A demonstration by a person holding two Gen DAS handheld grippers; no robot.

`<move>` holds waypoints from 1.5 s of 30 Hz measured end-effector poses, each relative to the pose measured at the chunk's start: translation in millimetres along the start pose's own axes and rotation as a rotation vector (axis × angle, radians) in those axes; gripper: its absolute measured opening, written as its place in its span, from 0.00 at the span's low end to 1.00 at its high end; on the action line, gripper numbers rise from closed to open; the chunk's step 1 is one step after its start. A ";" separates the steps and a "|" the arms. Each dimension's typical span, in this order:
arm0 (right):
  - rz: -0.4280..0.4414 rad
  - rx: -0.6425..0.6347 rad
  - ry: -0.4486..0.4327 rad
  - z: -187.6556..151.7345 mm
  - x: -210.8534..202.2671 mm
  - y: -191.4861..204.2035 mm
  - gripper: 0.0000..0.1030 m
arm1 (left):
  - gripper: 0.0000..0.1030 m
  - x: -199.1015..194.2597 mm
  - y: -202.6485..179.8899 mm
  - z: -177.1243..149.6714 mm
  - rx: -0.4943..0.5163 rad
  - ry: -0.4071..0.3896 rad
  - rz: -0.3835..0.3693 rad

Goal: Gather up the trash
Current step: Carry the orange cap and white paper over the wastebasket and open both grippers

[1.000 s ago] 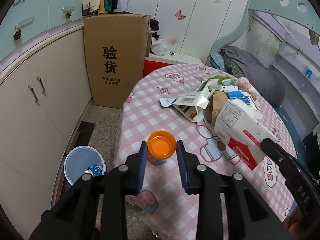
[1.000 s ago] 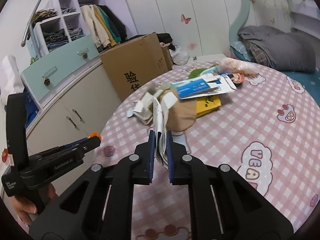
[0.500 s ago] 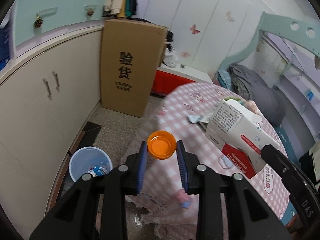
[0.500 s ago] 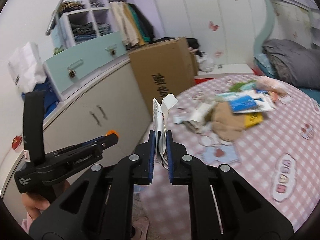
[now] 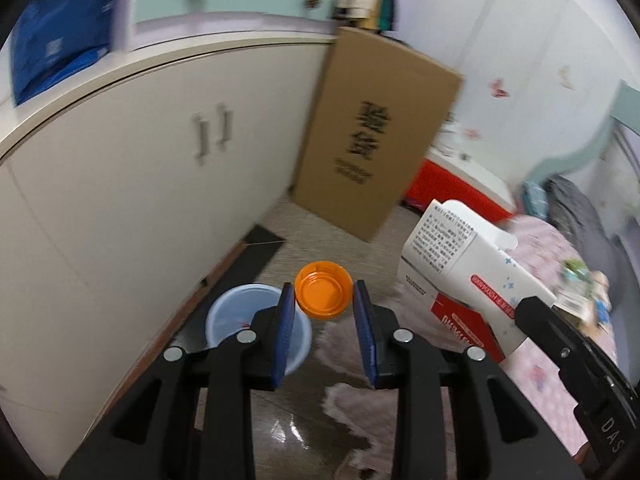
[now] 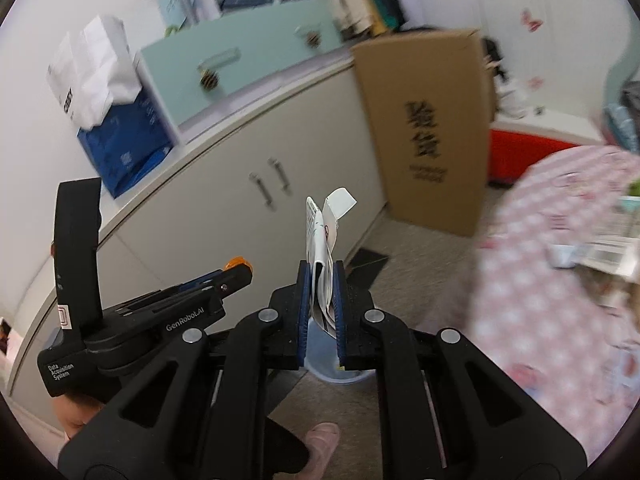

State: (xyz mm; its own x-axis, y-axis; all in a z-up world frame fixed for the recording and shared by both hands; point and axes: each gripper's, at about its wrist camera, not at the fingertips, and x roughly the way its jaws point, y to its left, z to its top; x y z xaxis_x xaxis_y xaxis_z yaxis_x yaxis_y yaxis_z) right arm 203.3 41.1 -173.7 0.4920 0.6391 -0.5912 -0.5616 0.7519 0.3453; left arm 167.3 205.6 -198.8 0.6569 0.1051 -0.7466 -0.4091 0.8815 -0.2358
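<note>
2 items of trash in hand, both in transit to the bin.

Item 1: orange cap (image 5: 323, 295), pinched between the fingers of our left gripper (image 5: 323, 312), which close on its 2 sides. It hangs in the air just beside the rim of the pale blue bin (image 5: 236, 320), not yet over the opening.

Item 2: flattened white carton (image 6: 322, 264), clamped edge-on in our right gripper (image 6: 321, 300), its fingers nearly shut on the folded card. The bin shows directly below and behind these fingers.

Location: bin stands on the floor, between the cream cabinet (image 5: 120, 208) and the pink checked table (image 6: 560, 264).

Step in hand, as we judge it: carrying, release pending.

Next move calls for: centring each item over the bin mouth, then opening the fingers. The carton is wide against the rim, so we judge it should go in end-first.
</note>
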 end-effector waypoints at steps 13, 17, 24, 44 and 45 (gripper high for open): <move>0.008 0.055 0.154 -16.6 108.5 -3.8 0.48 | 0.28 59.1 61.4 6.7 -0.065 0.088 0.137; -0.004 0.060 0.156 -20.0 100.1 -7.2 0.50 | 0.28 62.2 57.2 2.2 -0.059 0.098 0.135; -0.023 0.082 0.135 -19.7 88.0 -14.3 0.55 | 0.28 58.7 46.0 -0.7 -0.040 0.098 0.127; -0.127 0.069 -0.011 0.8 67.3 -23.0 0.63 | 0.73 67.0 26.2 27.3 -0.020 0.033 0.168; -0.126 0.075 -0.007 -0.3 67.1 -24.4 0.63 | 0.73 66.7 25.9 27.2 -0.014 0.032 0.176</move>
State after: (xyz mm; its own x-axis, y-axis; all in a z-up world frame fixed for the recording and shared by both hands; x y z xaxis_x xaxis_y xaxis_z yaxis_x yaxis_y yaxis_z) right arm 249.8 65.6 -221.9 0.5605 0.5396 -0.6282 -0.4441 0.8361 0.3220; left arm 217.8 248.0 -237.8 0.5539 0.2420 -0.7966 -0.5245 0.8445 -0.1081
